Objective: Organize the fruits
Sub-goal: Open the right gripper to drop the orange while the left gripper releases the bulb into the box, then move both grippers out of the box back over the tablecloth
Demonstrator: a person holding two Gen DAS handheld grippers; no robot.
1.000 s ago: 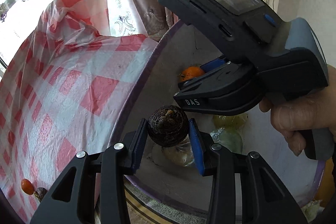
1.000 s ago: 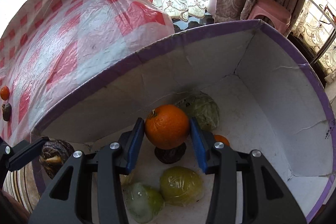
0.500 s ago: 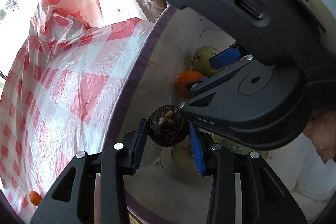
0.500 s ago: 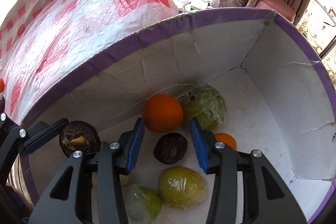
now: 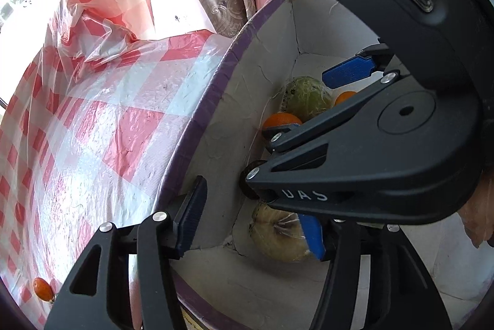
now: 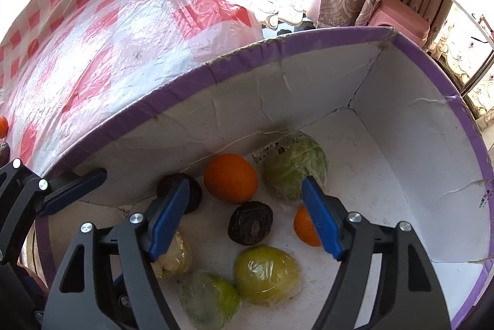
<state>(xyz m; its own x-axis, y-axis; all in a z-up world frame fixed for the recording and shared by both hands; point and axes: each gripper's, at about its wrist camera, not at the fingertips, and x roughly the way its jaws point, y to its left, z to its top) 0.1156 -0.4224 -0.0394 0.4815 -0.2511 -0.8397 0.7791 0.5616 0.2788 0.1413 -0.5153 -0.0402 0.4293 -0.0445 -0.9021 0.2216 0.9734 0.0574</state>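
A: Both claws have just been opening. The right gripper [image 6: 247, 218] stands released, nothing between its pads; its round orange [image 6: 230, 178] lies by the far wall of the purple-rimmed white box [image 6: 324, 50].

B: And the left gripper [image 5: 251, 218], emptied, has dropped its dark wrinkled fruit [image 6: 179, 191] beside it. Two more fruits are boxed.

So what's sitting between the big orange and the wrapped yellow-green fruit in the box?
A dark brown fruit lies between the big orange and the wrapped yellow-green fruit, seen in the right wrist view.
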